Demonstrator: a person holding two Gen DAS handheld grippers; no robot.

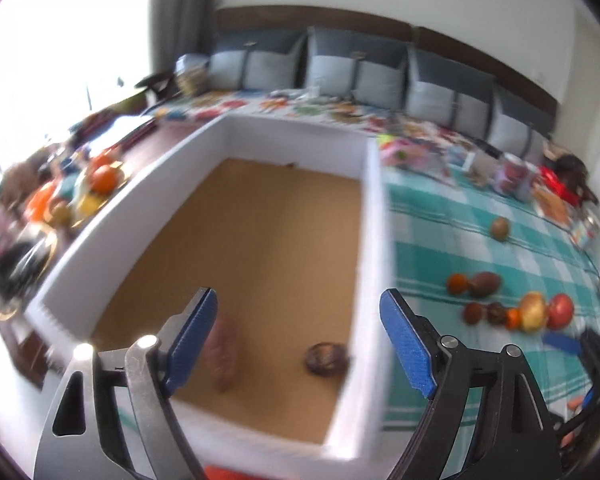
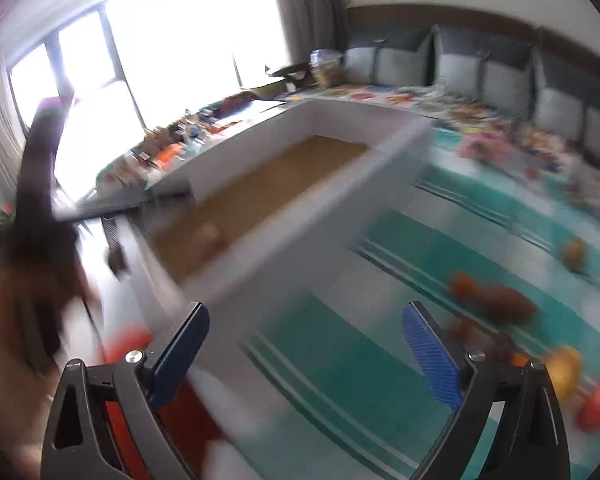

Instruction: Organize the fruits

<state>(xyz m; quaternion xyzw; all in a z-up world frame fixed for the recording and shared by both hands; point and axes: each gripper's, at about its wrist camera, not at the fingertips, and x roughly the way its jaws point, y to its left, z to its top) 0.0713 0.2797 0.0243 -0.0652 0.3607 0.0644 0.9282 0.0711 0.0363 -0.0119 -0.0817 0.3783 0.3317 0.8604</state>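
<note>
While hovering over the white box (image 1: 374, 216), left gripper (image 1: 300, 332) gaping wide, gripping nothing; two fruits (image 1: 326, 360) lying on the box's brown floor. Right gripper (image 2: 304, 352) likewise spread and empty, remaining fruits (image 1: 516, 308) sitting on the teal checked cloth (image 1: 460, 232).

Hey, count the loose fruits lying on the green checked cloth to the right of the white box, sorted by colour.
Orange fruits: 2
Brown or dark fruits: 4
Yellow fruit: 1
Red fruit: 1
Total: 8
</note>
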